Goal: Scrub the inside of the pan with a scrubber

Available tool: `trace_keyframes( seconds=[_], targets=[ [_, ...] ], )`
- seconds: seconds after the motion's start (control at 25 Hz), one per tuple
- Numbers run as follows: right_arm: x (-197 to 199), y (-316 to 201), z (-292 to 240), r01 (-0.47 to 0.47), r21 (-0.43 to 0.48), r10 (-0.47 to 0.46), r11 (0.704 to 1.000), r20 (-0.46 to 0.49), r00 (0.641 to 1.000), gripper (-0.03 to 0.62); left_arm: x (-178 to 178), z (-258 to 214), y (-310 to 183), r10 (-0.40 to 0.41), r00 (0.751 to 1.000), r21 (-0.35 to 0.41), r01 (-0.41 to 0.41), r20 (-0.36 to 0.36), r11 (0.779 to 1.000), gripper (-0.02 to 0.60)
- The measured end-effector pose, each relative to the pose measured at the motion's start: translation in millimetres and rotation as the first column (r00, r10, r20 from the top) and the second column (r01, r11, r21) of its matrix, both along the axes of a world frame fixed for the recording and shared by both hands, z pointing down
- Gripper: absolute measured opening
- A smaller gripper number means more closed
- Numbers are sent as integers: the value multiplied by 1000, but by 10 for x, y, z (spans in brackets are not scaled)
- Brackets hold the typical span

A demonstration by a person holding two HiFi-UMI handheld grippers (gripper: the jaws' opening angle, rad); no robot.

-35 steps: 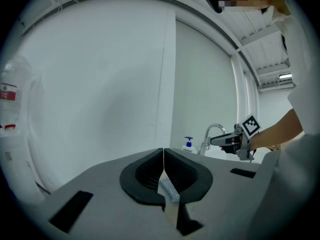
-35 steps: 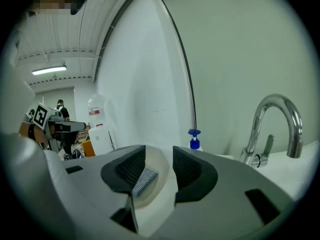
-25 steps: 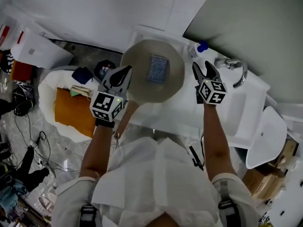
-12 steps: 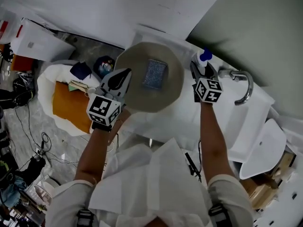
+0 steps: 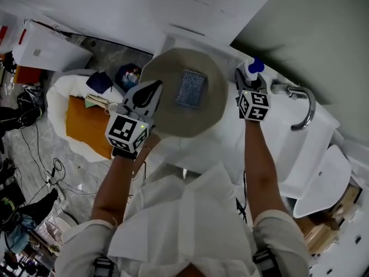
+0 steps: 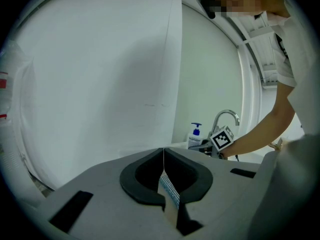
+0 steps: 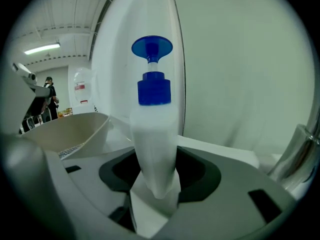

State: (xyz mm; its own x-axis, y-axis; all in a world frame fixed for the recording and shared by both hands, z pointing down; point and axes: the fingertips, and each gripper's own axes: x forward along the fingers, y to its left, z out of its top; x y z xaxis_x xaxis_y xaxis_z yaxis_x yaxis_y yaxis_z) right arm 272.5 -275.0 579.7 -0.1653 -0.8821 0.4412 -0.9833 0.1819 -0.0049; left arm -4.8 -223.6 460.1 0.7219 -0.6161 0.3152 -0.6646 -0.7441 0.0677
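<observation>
Off-task stuff around the sink counter.
Soap bottle [image 5: 254,68] with blue pump sits far right on the white counter [image 5: 291,146], chrome faucet [image 5: 301,104] just to its right. Left of the counter is a white tub [image 5: 55,105] holding an orange bundle [image 5: 86,128] and dark blue bits [image 5: 99,81]. White box [image 5: 49,53] far left; black cables [image 5: 55,169] on the floor, near left.

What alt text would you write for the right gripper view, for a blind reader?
A white pump bottle with a blue pump head stands between the right gripper's jaws, which have just been closing and now meet its sides. A tilted beige pan shows at the left, a metal tap at the right.
</observation>
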Motion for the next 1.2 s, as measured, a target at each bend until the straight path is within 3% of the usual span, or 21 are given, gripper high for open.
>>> trace_keyframes(
  seconds=[0.44, 0.76, 1.2],
  targets=[
    [-11, -59, 111, 10, -21, -11, 1000, -32, 999, 201, 60, 31, -57, 9, 1000, -1, -9, -7, 1000, 17],
    [-39, 9, 112, 90, -113, -97, 990, -59, 994, 198, 40, 20, -71, 6, 1000, 6, -6, -11, 1000, 17],
    [-252, 406, -509, 169, -158, -169, 973, 9, 986, 196, -66, -172, -16, 13, 1000, 40, -13, -23, 999, 17]
  ],
)
